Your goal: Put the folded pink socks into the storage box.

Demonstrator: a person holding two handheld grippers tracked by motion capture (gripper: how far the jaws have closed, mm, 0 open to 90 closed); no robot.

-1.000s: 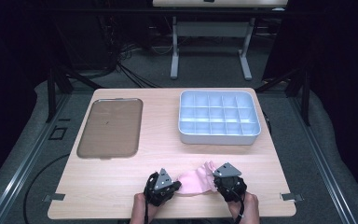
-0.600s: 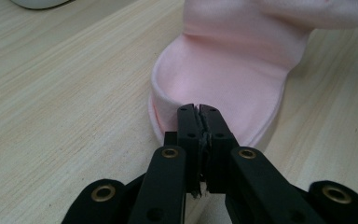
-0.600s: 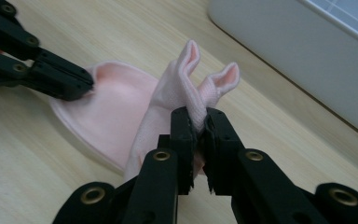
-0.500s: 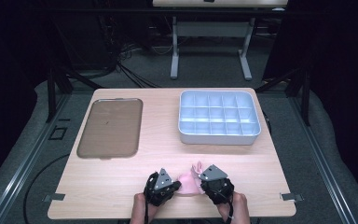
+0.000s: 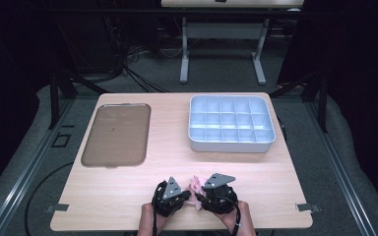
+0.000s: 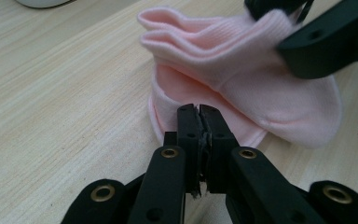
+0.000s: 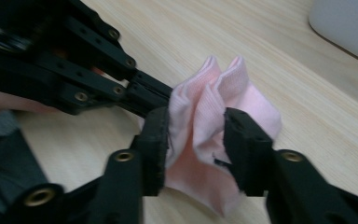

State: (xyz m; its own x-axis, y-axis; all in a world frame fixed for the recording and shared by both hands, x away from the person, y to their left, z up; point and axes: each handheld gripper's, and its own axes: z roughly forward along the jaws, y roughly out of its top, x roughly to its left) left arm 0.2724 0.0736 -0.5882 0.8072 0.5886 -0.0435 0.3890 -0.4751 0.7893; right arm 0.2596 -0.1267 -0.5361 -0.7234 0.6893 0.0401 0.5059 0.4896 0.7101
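Note:
A small pink sock [image 5: 195, 185] lies bunched near the table's front edge, between both grippers. My left gripper [image 6: 199, 110] is shut, pinching the sock's lower edge [image 6: 261, 98] against the wood. My right gripper [image 7: 196, 122] holds the gathered folds of the pink sock [image 7: 205, 107] between its jaws, squeezing them upright. In the high view the left gripper [image 5: 171, 195] and right gripper [image 5: 215, 192] sit almost touching, hands behind them.
A white compartment box [image 5: 232, 124] with several cells stands at the back right. A brown flat tray [image 5: 117, 133] lies at the back left. Bare wooden table [image 5: 275, 196] spreads around the grippers.
My right gripper has slid left toward the left one, folding the pink sock up between them. The left gripper has stayed in place.

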